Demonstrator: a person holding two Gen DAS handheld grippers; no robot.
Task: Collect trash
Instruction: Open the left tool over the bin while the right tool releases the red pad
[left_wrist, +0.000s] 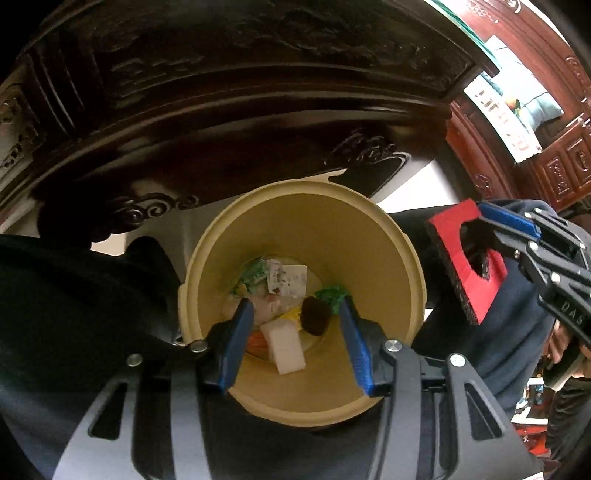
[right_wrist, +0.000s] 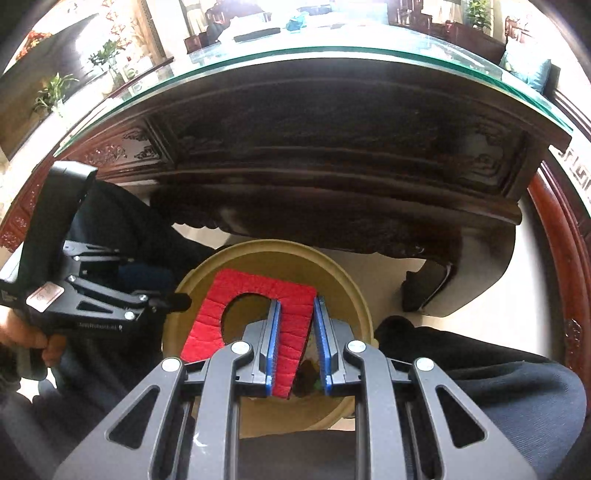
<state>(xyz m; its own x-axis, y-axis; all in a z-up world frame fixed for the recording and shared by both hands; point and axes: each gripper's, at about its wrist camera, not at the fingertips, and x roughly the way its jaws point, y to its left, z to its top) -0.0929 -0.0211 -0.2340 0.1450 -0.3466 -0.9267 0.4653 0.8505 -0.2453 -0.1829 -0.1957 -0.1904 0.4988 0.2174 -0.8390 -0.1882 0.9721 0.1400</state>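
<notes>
Left wrist view looks almost straight down: my left hand-held gripper (left_wrist: 297, 325) is spread, its blue fingers (left_wrist: 236, 343) apart with nothing pinched between them, hanging over the mouth of the tan bin (left_wrist: 391, 243). At the bottom of the bin lies the collected trash: a white block (left_wrist: 284, 345) just below the gap between the fingers, a dark brown lump (left_wrist: 316, 315) beside it, a green scrap (left_wrist: 334, 297) near the right finger, a white printed wrapper (left_wrist: 288, 278) further in, and a greenish packet (left_wrist: 251, 275) next to that. Something orange shows beside the white block, partly hidden by the left finger.

My right hand-held gripper (right_wrist: 295, 314) is pressed together on a red foam piece (right_wrist: 236, 306) with a rounded cut-out, pinching one leg of it between the blue pads. In the right wrist view the foam hangs over the opening of the bin; in the left wrist view the same piece sits just beside the rim on the right, its black underside showing along the edge.

Dark trouser legs (right_wrist: 480, 369) flank the bin on both sides. Beyond it stands the carved dark wooden desk (right_wrist: 332, 147) with a glass top (right_wrist: 295, 55), the bin on the pale floor (right_wrist: 388, 269) in front of it. On the glass, far back, lie a dark flat item and something blue, too small to tell. Potted plants (right_wrist: 55, 88) stand at the far left.
</notes>
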